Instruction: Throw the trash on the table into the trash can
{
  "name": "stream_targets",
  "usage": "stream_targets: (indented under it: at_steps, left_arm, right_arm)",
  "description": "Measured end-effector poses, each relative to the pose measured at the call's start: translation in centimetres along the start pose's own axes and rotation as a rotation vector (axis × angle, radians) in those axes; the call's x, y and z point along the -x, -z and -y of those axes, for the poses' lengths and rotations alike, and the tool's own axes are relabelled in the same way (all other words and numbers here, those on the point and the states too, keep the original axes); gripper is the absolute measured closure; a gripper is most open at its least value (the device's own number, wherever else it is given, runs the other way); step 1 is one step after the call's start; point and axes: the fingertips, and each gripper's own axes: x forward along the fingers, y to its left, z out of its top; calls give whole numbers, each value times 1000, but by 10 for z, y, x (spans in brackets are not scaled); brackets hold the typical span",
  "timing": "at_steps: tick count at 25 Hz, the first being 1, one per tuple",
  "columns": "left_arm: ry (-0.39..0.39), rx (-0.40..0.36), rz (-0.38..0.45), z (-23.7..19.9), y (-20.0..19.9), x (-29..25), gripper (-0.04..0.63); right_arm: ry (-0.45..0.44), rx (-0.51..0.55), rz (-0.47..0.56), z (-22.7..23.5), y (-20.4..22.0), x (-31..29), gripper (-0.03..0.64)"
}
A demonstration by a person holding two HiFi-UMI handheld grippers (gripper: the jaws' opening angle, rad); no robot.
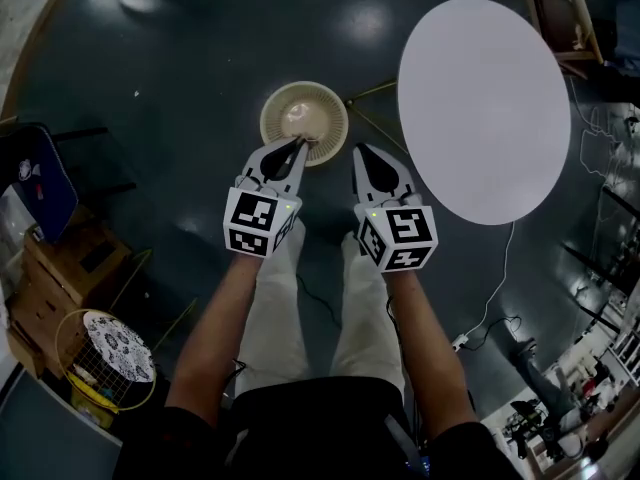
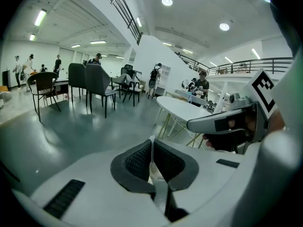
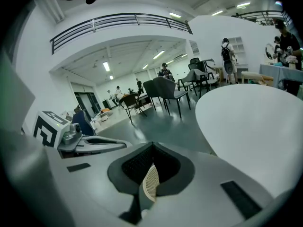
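Over the near rim of the cream perforated trash can (image 1: 270, 118), which stands on the dark floor (image 1: 180, 58) just beside the round white desk (image 1: 485, 108), we hold the left hand-held gripper (image 1: 297, 146) with its jaws pressed together on a thin white scrap (image 2: 152, 150) of trash. In the left gripper view the scrap stands edge-on between the pads. The right hand-held gripper (image 1: 362, 152) hangs alongside, just to the right of the can's rim, with its jaws closed tip to tip on nothing that we can make out. The cream mesh showing in the gap under its tips we take to be the can's wall seen through that gap. No other trash shows on the part of the desk that we see from the head view. We judge the drop to be the step in hand, and the risk lies in the scrap itself. It looks light and flat, so it may cling to a pad when the jaws part, or drift sideways and land on the floor, since the tips sit at the can's edge and not over its middle. The can looks light too, and a nudge from the right hand-held gripper so close to its rim could shift or tip it.
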Motion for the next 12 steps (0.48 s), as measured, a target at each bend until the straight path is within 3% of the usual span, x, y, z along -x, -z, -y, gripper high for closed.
stream_targets:
  at_steps: [12]
  left_arm:
    - [-3,45,-60,-42,92,-56,574]
  right_arm:
    - [18,-10,-42,19,74,-65,600]
